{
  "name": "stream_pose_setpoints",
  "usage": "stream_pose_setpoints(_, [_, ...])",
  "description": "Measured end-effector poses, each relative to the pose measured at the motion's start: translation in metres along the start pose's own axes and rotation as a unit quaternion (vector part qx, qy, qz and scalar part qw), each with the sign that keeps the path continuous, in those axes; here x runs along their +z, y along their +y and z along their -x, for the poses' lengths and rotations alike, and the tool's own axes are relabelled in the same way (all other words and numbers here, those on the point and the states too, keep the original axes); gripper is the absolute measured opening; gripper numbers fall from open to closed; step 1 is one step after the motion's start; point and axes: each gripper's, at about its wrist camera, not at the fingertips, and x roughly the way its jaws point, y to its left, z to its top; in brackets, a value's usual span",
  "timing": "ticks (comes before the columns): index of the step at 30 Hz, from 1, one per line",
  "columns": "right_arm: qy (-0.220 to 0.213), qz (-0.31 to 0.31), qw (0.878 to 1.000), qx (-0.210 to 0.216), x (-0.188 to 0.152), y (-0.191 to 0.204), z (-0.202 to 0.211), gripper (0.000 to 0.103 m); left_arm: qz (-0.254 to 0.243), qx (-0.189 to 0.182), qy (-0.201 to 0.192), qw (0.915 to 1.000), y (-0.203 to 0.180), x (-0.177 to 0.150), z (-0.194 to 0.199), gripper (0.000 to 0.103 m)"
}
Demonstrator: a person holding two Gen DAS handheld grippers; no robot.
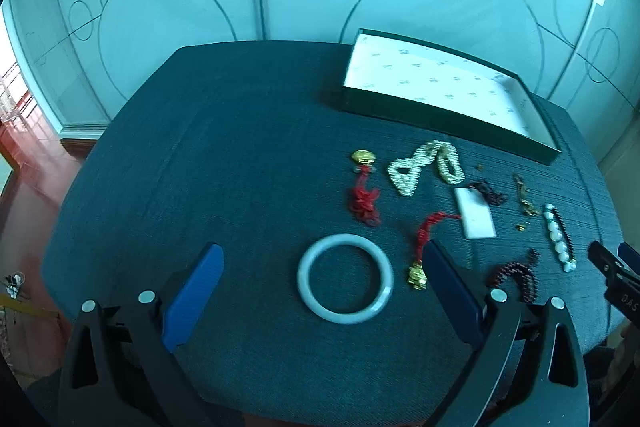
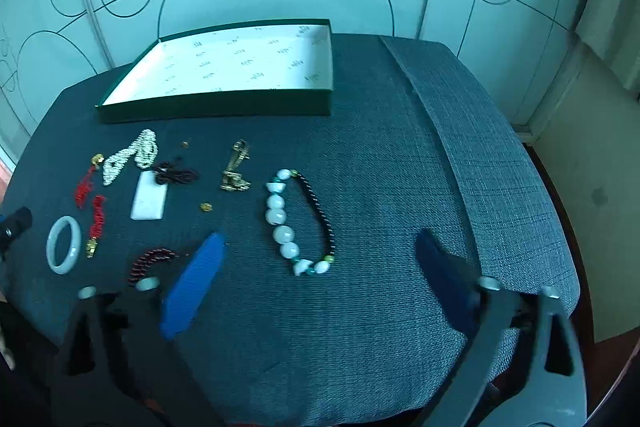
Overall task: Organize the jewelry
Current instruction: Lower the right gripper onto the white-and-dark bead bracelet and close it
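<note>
on the dark cloth, lower centre of the left wrist view: jade bangle (image 1: 345, 278), lying flat between the spread blue pads of the left gripper (image 1: 320, 267).
left gripper: jaws wide apart, holding nothing; the bangle sits centred in the gap, which suggests it is lined up as the next pick.
right gripper (image 2: 320, 251): jaws likewise spread and empty, poised over the bead bracelet (image 2: 302, 223), probably its own target.
bead bracelet: white beads on one side, dark beads on the other, lying in an open loop at the middle of the right wrist view.
box (image 2: 224, 107): shallow green tray with a white printed lining, upper left of the right wrist view; nothing in it yet, so sorting looks barely begun.
pearl strand (image 1: 424, 167): looped just below the box.
red tassel charms: one with a gold top (image 1: 362, 195), one with a gold end (image 1: 420, 251) just beside the bangle.
white plaque (image 1: 476, 213): flat, on a dark cord.
dark red beads (image 1: 516, 273): curled near the left gripper's right finger.
gold clasp piece (image 2: 236, 169): centre left of the right wrist view, with small gold bits near it.
layout: pieces lie spread apart, presumably so each can be gripped alone.
</note>
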Motion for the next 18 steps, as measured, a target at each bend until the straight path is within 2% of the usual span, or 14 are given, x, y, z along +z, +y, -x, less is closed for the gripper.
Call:
stream_pose_setpoints(1, [0.006,-0.002,1.000,-0.002,-0.001,-0.003,-0.004,0.072,0.001,0.005,0.001,1.0000,0.002,0.001,-0.002,0.098])
stream_pose_setpoints(3, [0.016,-0.011,1.000,0.000,-0.001,-0.008,-0.011,0.070,0.007,0.010,0.002,0.9999,0.006,0.003,-0.006,0.098])
stream_pose_setpoints(5, [0.021,-0.022,0.999,0.010,-0.002,-0.013,-0.016,0.062,0.014,0.011,0.006,0.9998,0.009,0.005,-0.010,0.098])
stream_pose_setpoints(7, [0.023,-0.023,0.999,0.022,-0.001,-0.010,-0.018,0.060,0.018,0.009,0.008,0.9998,0.011,0.006,-0.012,0.098])
stream_pose_setpoints(14, [0.026,0.025,0.999,0.032,0.008,0.019,-0.033,0.047,0.003,0.013,0.006,0.9999,0.006,0.008,-0.017,0.098])
stream_pose_setpoints(18, [0.038,0.031,0.998,0.040,0.010,0.024,-0.045,0.039,0.002,0.008,0.013,0.9999,0.006,0.009,-0.022,0.098])
